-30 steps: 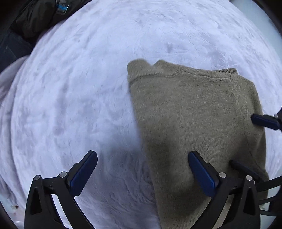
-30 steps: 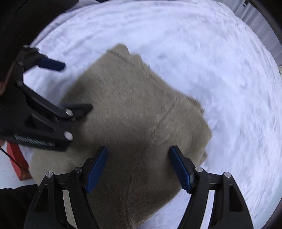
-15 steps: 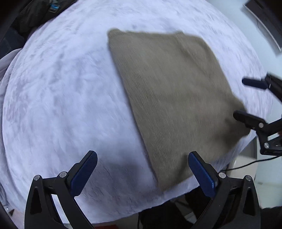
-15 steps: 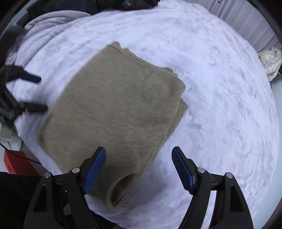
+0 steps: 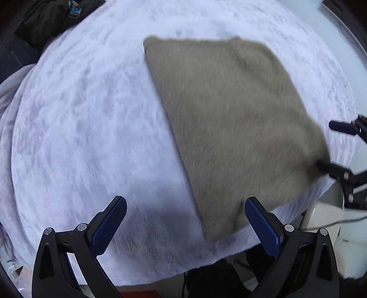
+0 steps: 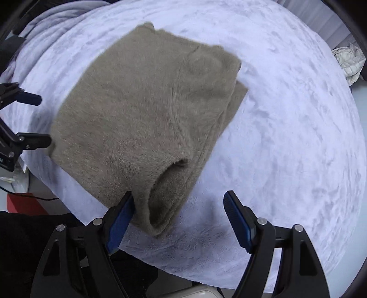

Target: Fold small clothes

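Note:
A folded olive-brown knit garment (image 5: 231, 123) lies flat on the white fleece-covered surface (image 5: 87, 119). In the right wrist view the garment (image 6: 146, 114) shows an open cuff or hem facing my fingers. My left gripper (image 5: 185, 227) is open and empty, above the near edge of the surface, left of the garment's near corner. My right gripper (image 6: 179, 222) is open and empty, its left finger just beside the garment's near corner. Each gripper appears at the edge of the other's view: the right one (image 5: 330, 146) and the left one (image 6: 34, 119).
Dark clothes (image 5: 52, 16) lie at the far left. A pale crumpled cloth (image 6: 351, 62) sits off the right edge. A red box (image 6: 25, 204) and a cable are below the surface's near edge. A grey blanket (image 6: 45, 25) is bunched at the far left.
Both grippers have pulled back and up from the garment, which they were over one second ago. The garment now lies folded on the surface, seen whole.

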The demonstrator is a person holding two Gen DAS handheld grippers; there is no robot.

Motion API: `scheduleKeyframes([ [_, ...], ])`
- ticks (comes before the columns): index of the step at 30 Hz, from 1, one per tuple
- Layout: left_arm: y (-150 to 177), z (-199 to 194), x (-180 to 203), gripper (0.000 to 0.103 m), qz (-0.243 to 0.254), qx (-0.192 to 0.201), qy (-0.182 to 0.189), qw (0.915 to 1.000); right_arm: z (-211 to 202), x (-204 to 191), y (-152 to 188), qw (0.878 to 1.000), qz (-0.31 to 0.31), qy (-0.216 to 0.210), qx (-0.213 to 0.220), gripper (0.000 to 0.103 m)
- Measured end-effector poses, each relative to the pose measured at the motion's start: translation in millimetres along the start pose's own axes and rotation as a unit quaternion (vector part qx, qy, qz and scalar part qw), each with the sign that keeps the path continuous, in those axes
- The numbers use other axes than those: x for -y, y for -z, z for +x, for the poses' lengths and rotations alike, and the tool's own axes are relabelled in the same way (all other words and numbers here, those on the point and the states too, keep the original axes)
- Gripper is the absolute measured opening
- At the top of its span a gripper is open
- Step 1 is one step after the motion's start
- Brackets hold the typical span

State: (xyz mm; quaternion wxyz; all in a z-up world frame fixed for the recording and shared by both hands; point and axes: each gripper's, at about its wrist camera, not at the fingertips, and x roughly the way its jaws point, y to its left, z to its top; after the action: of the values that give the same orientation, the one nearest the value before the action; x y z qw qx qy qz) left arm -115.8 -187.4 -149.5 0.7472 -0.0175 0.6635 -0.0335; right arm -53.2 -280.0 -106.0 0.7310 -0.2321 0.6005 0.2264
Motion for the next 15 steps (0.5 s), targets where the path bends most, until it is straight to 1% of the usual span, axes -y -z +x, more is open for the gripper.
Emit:
scheduleKeyframes([
  [3,-25.1,-2.0,-3.9,0.103,-0.034,0.015,0.001,0.9993,-15.1,3.0,-18.0,0.999,0.021,-0.014,0.034,0.081],
  [5,-43.1,3.6,-6.3,0.103,-0.058,0.015,-0.001,0.9982,-18.3,7.9,-38.4,0.997,0.05,-0.026,0.05,0.081],
  [7,-55.2,15.8,-10.8,0.103,-0.085,0.006,-0.012,0.9963,-11.0,0.9,-54.8,0.996,0.064,-0.027,0.055,0.081],
  [8,-62.6,23.2,-12.3,0.103,-0.095,-0.001,-0.011,0.9954,-7.2,-5.0,-59.0,0.996,0.065,-0.026,0.055,0.081],
  [9,-69.0,33.1,-12.8,0.103,-0.107,-0.011,-0.012,0.9941,-1.6,-6.1,-73.1,0.996,0.062,-0.026,0.053,0.081],
  [10,-70.4,43.1,-15.1,0.103,-0.119,-0.025,-0.014,0.9925,5.5,-9.7,-77.2,0.997,0.06,-0.029,0.047,0.081],
  [11,-70.1,51.1,-16.6,0.103,-0.128,-0.035,-0.009,0.9911,7.3,-13.1,-76.8,0.997,0.06,-0.032,0.041,0.081],
  [14,-60.0,57.1,-22.6,0.103,-0.148,-0.037,0.01,0.9883,30.6,-23.0,-66.2,0.997,0.06,-0.053,0.009,0.081],
  [15,-57.8,57.7,-21.8,0.103,-0.147,-0.039,0.012,0.9883,33.8,-27.4,-59.8,0.997,0.054,-0.046,0.009,0.082],
])
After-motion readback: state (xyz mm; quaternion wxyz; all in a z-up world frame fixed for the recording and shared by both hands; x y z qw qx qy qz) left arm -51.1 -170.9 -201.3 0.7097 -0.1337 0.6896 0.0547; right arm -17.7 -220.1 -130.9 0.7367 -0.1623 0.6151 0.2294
